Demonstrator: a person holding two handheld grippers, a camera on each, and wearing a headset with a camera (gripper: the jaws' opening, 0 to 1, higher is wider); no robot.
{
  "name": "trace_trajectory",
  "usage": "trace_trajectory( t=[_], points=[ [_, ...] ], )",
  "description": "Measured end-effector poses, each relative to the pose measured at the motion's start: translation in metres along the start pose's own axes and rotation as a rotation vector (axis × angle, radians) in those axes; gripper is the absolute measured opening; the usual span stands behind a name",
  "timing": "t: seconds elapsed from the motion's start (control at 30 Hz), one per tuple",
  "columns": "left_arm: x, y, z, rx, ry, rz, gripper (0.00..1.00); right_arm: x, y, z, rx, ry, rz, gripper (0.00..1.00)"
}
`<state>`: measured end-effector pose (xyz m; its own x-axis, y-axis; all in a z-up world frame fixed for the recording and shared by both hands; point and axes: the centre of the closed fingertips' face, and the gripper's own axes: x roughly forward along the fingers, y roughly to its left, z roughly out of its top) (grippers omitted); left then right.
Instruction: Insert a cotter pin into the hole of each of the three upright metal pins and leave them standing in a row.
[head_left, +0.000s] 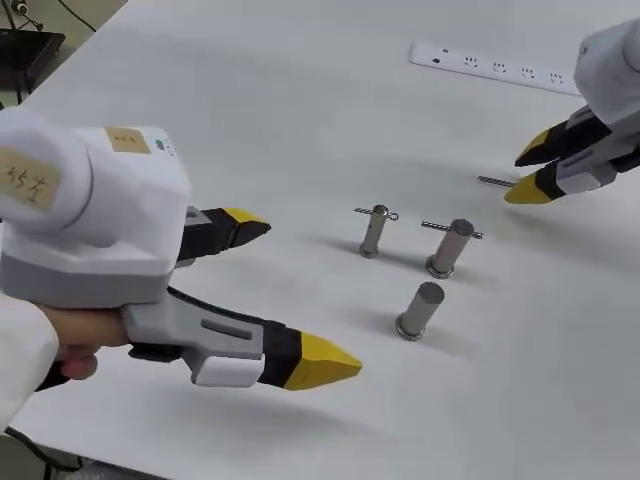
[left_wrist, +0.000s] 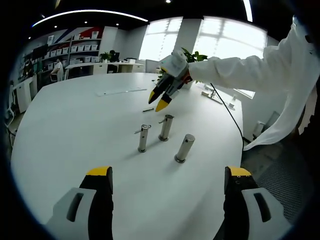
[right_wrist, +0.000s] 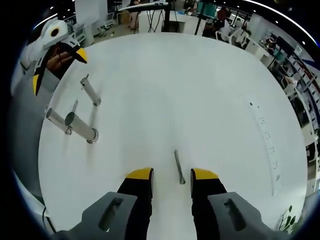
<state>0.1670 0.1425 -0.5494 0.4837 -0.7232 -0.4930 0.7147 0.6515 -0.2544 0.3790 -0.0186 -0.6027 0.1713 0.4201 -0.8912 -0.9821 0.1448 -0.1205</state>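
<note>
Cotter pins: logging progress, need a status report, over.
Left gripper open, empty. Right gripper open, poised at loose cotter pin on table. Two metal pins fitted, third metal pin bare. Power strip far off.

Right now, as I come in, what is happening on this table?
A person works with two handheld claws at a white table. Two upright metal pins already have cotter pins through them; the third pin, nearest the person, is bare. The right claw is open at a loose cotter pin lying on the table. The left claw hovers open, holding nothing.
</note>
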Motion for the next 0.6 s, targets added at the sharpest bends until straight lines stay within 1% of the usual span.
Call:
trace_trajectory(
  t=[0.07,0.17,0.33,0.47,0.6],
  points=[
    [0.001,0.002,-0.002,-0.004,0.009,0.008,0.92,0.002,-0.001,-0.001,0.003,0.006,-0.001,0.25],
    [0.002,0.002,-0.005,-0.006,0.016,0.010,0.92,0.005,-0.005,-0.003,0.000,0.016,-0.006,0.21],
    [0.005,-0.003,-0.006,-0.005,0.022,-0.006,0.92,0.011,-0.006,-0.006,0.017,0.029,-0.009,0.15],
    [0.007,-0.006,-0.004,-0.004,0.016,-0.016,0.92,0.011,-0.008,-0.008,0.038,0.033,-0.026,0.10],
    [0.009,-0.009,-0.004,0.008,0.019,-0.028,0.90,0.011,-0.005,-0.010,0.030,0.044,-0.026,0.08]
  ],
)
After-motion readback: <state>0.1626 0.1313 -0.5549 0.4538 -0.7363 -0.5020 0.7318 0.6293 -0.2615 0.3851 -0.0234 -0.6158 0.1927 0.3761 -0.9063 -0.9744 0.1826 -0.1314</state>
